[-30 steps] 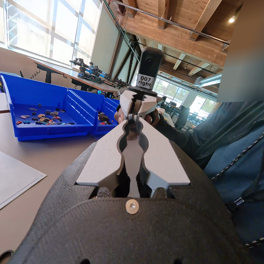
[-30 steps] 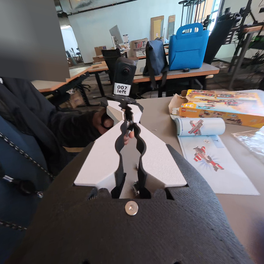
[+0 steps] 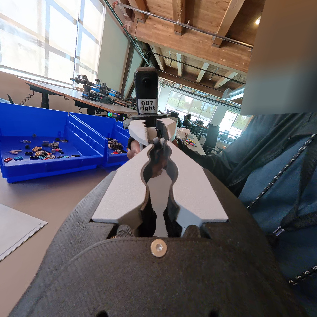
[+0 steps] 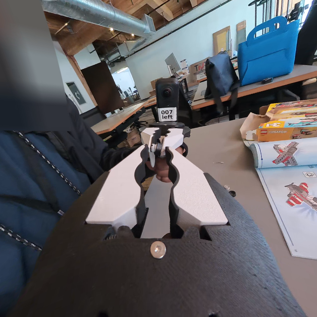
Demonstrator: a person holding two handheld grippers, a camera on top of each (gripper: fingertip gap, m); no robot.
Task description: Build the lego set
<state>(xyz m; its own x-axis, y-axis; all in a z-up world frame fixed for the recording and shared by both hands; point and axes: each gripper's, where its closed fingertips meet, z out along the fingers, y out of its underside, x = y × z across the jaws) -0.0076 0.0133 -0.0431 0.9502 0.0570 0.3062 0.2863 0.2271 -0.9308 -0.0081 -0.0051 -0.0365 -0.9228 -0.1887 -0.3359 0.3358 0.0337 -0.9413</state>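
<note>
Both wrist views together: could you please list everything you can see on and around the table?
Blue plastic bins: two, side by side, table's far left.
Loose Lego pieces: many, mixed colours, inside the bins.
Flat grey sheet: one, table's near left.
Opened yellow Lego box: one, table's far right.
Open pale-blue instruction booklet: one, before the box.
Small round pieces: two, pale and black, beside the booklet.
Blue felt tote bag: one, desk behind.
Dark backpack: one, beside the tote.
Small white-and-black Lego assembly: one, between both grippers' tips.
Left gripper: pinching the assembly.
Right gripper: tips around it, grip unclear.
</note>
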